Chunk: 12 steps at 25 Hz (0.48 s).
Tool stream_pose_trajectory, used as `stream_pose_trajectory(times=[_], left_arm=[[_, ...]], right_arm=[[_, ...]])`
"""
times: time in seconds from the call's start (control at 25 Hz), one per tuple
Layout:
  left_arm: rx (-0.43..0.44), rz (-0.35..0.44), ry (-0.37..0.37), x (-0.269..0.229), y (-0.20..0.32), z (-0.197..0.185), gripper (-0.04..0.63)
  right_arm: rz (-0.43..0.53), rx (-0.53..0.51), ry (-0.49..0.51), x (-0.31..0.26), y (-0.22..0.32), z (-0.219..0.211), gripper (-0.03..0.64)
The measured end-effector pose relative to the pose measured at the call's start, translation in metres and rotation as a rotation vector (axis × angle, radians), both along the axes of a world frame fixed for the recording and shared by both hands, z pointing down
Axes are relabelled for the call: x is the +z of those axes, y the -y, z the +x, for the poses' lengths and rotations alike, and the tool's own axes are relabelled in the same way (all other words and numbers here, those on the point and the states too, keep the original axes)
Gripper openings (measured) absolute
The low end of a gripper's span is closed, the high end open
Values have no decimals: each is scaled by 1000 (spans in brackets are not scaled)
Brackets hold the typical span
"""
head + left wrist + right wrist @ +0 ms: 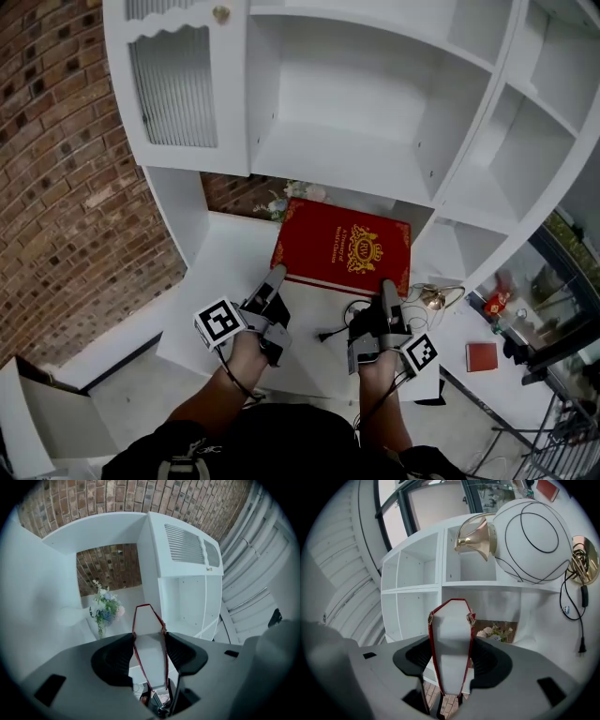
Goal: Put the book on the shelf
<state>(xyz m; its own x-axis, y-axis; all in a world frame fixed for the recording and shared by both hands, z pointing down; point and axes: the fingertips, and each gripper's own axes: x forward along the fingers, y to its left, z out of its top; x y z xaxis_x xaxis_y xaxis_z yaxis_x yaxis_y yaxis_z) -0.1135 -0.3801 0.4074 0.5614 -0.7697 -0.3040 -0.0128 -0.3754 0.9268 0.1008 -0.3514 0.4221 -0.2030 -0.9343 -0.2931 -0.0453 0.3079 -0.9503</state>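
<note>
Head view: the left gripper (pixel 276 277) and right gripper (pixel 386 287) are each clenched on the near edge of a red hardcover book (pixel 345 246), one toward each corner, the covers pinched between the pads in both gripper views. The book reaches ahead of them over the white desk (pixel 220 272), with the shelf (pixel 309 155) and its open compartment farther ahead and higher. It looks stiff, fairly heavy and smooth-faced, so a two-point hold on the edge seems apt, though it could slip. A gold crest and gold lettering mark the cover; the words are too small to read. Flowers (pixel 281 199) sit beyond its far-left corner.
</note>
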Motion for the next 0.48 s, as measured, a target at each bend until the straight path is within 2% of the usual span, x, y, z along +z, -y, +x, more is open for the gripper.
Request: stream_pose_trajectory(times=[0.48], left_arm=[[-3, 55, -31, -33, -10, -8, 233]], right_arm=[[75, 1, -52, -45, -10, -7, 264]])
